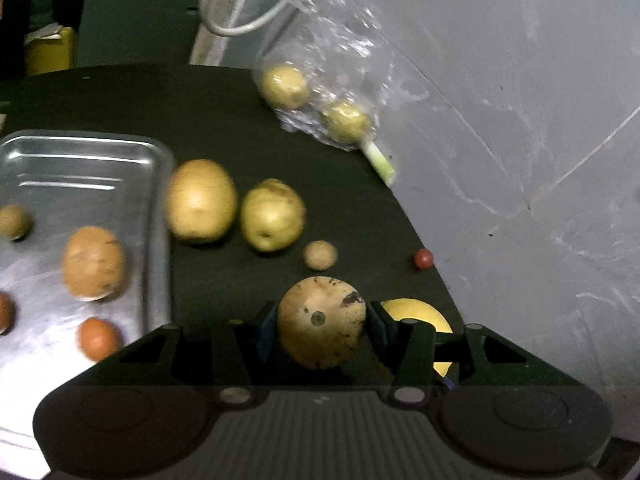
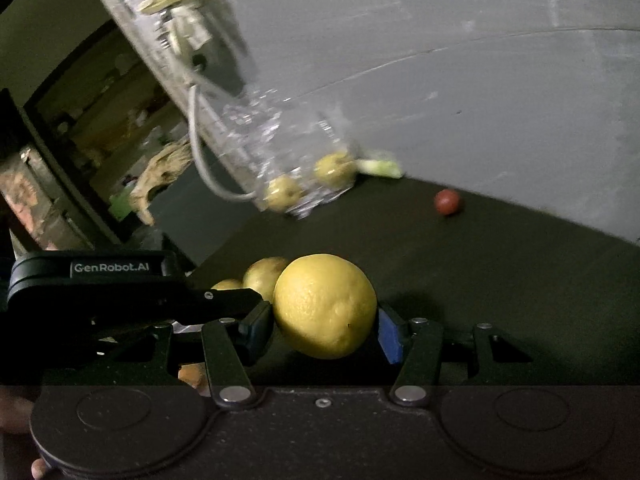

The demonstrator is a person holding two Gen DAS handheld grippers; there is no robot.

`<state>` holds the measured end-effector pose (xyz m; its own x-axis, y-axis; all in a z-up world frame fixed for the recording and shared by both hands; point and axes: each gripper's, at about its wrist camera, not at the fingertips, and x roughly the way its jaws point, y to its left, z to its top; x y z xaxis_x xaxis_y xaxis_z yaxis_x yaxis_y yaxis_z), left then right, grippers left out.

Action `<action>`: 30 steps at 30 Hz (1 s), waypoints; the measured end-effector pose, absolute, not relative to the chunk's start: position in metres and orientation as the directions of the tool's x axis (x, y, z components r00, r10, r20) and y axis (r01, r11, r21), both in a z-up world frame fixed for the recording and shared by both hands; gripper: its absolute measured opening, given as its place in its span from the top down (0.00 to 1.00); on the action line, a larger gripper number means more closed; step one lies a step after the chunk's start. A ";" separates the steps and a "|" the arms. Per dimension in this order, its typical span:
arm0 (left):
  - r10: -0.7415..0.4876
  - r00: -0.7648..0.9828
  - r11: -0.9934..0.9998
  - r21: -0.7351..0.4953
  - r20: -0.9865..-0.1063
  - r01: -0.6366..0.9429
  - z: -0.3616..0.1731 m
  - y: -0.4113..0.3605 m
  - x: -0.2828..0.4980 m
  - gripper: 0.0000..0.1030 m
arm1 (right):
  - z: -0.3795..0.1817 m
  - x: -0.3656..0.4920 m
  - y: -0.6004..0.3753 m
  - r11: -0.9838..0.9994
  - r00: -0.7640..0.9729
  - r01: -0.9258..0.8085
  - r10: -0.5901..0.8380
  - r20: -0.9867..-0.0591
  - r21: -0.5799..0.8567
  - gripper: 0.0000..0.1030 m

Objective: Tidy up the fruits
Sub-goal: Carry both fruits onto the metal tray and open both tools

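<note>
Left wrist view: the left gripper [image 1: 321,322] is seen at lower centre, jaws part-closed around a spotted brownish-yellow fruit [image 1: 321,322], pads pressed on both flanks, stem end facing the camera. A metal tray [image 1: 154,184] is shown at the left, holding a tan fruit [image 1: 94,263], orange-red ones and a small one at the left edge. Just right of the tray, on the dark table [image 1: 340,208], two yellow fruits [image 1: 201,201] are lying, with a small round one [image 1: 319,255] and a tiny red fruit [image 1: 423,259] near the table edge. A clear plastic bag [image 1: 332,60] with two fruits inside is seen at upper centre, a green stalk [image 1: 380,162] sticking out. The spotted fruit is judged firm but bruise-prone; a light grip across the widest part is advised. Right wrist view: the right gripper [image 2: 326,320] is seen at lower centre, jaws closed partway on a large yellow citrus [image 2: 325,306], black pad at its left, blue pad [image 2: 389,336] at its right. The left gripper body is seen at the lower left of the frame. The citrus is judged fairly heavy, stiff-skinned, pebbled so not very slippery; the equator is the right place to be held. Bag and red fruit are seen farther back. Motion blur is noted.
</note>
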<state>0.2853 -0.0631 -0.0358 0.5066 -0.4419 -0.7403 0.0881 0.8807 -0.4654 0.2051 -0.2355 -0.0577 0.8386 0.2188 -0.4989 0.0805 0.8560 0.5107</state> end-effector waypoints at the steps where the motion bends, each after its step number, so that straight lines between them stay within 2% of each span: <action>1: -0.439 0.511 0.881 -0.466 -0.739 0.084 -0.035 -0.056 0.282 0.50 | -0.057 0.203 -0.228 0.856 0.834 0.072 0.229 -0.501 0.511 0.45; 17: -0.318 0.572 0.896 -0.436 -0.756 -0.078 -0.034 0.053 0.231 0.50 | -0.060 0.186 -0.144 0.853 0.770 -0.039 0.358 -0.528 0.521 0.45; 30: -0.229 0.563 0.917 -0.370 -0.794 -0.149 -0.050 0.094 0.212 0.50 | -0.066 0.180 -0.108 0.884 0.718 -0.076 0.369 -0.590 0.461 0.45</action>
